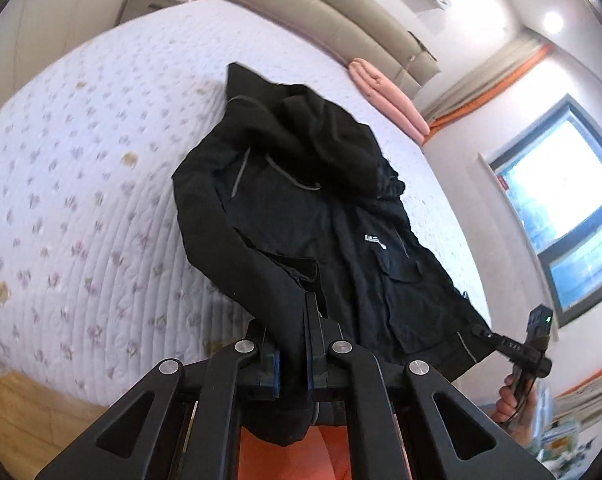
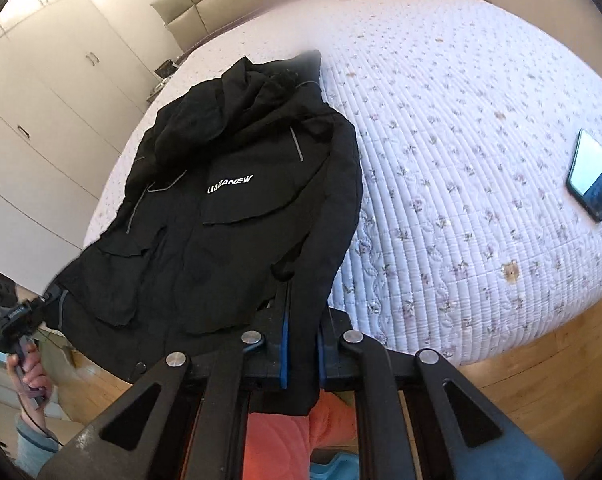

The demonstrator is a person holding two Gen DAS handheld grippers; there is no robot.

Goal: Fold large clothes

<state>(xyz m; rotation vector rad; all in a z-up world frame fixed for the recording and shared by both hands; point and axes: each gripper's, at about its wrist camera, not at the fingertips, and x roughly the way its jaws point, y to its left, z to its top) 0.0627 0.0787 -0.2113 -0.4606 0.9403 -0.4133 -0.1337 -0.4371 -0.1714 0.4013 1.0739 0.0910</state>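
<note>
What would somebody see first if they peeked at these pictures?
A big black jacket lies on the flowery quilted bed, with white letters on its chest. Both grippers are shut on it: the left gripper and the right gripper each pinch black cloth. A phone lies on the quilt, off to the right.

black hooded jacket [image 2: 229, 216] front-up, hem lifted off the bed.
</note>
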